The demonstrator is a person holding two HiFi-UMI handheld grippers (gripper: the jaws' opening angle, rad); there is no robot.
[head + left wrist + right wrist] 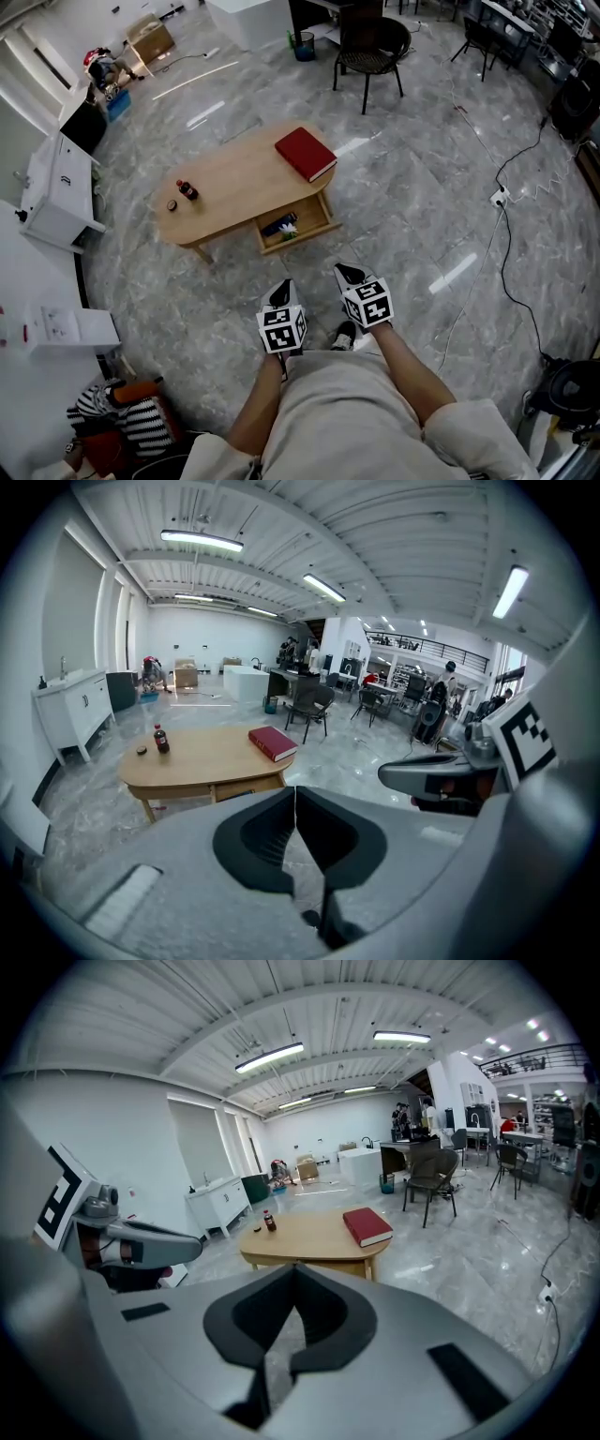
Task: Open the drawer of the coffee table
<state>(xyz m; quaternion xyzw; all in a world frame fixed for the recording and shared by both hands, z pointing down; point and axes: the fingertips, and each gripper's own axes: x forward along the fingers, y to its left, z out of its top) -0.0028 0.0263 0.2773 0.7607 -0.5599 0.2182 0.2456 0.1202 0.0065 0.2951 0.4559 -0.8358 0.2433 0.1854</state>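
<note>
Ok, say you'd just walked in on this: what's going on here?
A person stands a little back from the wooden coffee table, holding a gripper in each hand. The left gripper and right gripper both have their fingers shut on nothing, and neither touches the table. The drawer is pulled out, with a few items inside. A red book and a small bottle sit on top.
</note>
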